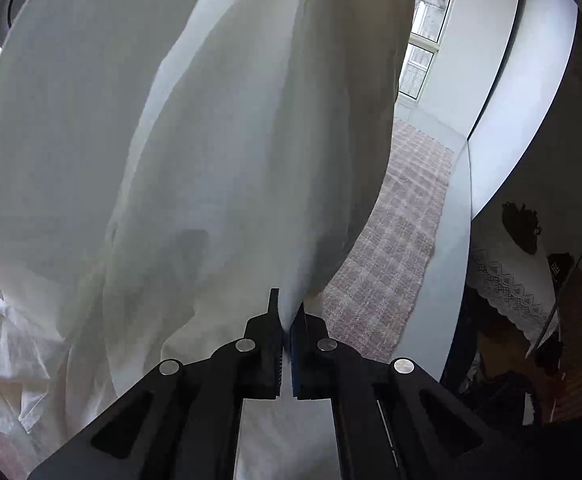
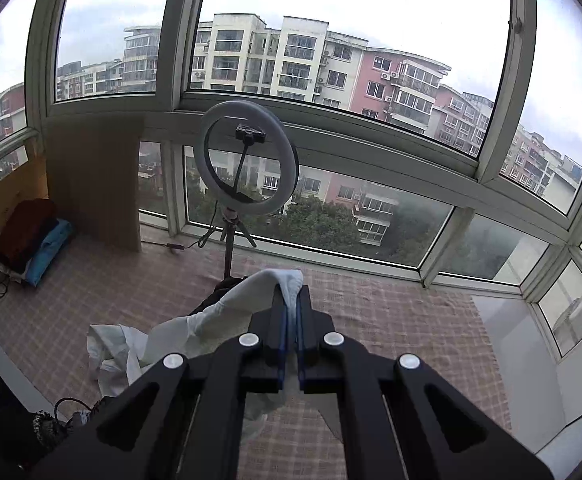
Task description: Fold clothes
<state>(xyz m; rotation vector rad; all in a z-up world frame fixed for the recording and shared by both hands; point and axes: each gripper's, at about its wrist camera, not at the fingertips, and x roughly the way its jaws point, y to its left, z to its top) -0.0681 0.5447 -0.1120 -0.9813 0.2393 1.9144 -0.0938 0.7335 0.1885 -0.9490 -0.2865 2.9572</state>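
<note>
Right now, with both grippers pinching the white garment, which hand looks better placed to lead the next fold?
Probably the left. The left gripper is shut on a white garment edge with the cloth hanging wide before it. The right gripper clamps only a bunched end, the rest trailing onto the checked mat.

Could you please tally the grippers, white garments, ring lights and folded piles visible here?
Grippers: 2, the left gripper and right gripper, both clamping the white garment
White garments: 1
Ring lights: 1, the ring light
Folded piles: 1, the folded pile
Total: 5
</note>
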